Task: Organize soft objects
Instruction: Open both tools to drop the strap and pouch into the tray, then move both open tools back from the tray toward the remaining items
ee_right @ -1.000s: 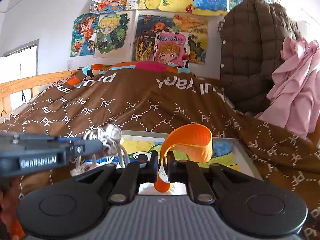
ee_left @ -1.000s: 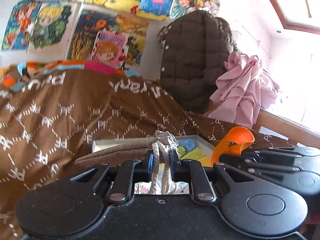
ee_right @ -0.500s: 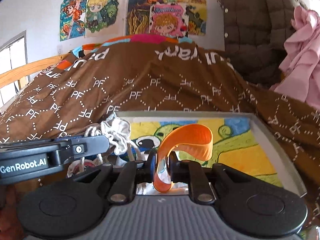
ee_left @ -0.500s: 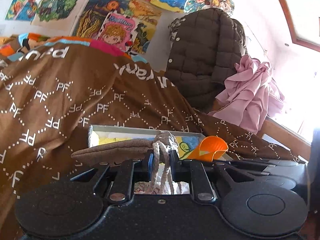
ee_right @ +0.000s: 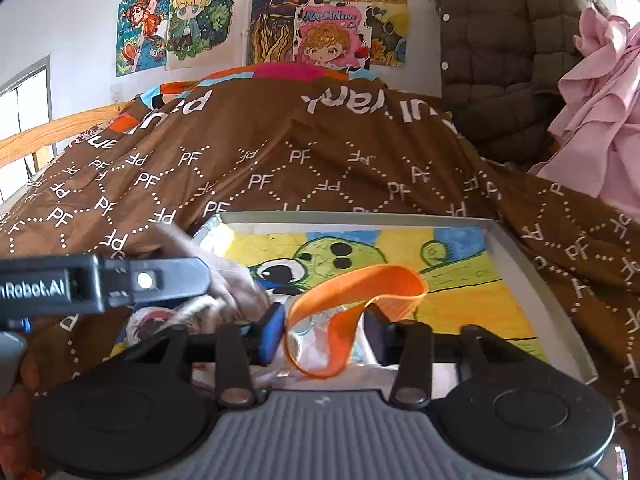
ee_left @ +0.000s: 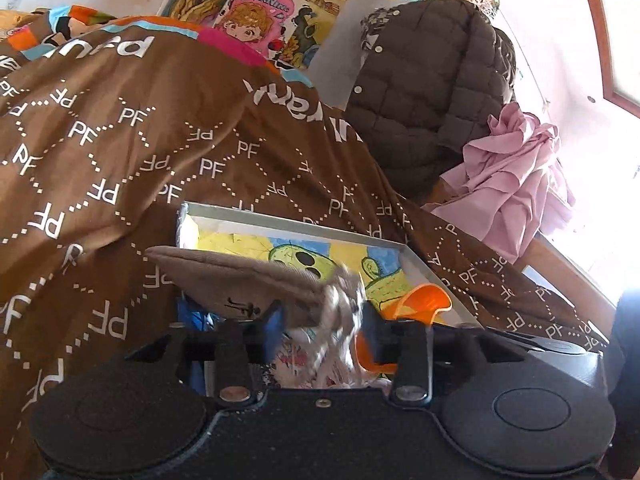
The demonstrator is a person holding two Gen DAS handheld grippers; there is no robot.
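Between each gripper's opening jaws, brown pouch (ee_left: 248, 280) left, orange strap (ee_right: 352, 300) right.

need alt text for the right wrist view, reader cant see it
The right gripper is opening around an orange strap loop that curls between its jaws, over a shallow tray lined with a green cartoon drawing. The tray lies on a brown blanket printed with PF; the left gripper reaches in from the left over a brown drawstring pouch.

The right gripper (ee_right: 323, 330), jaws opening, has an orange strap (ee_right: 352, 300) loose between them above the tray (ee_right: 520, 252).
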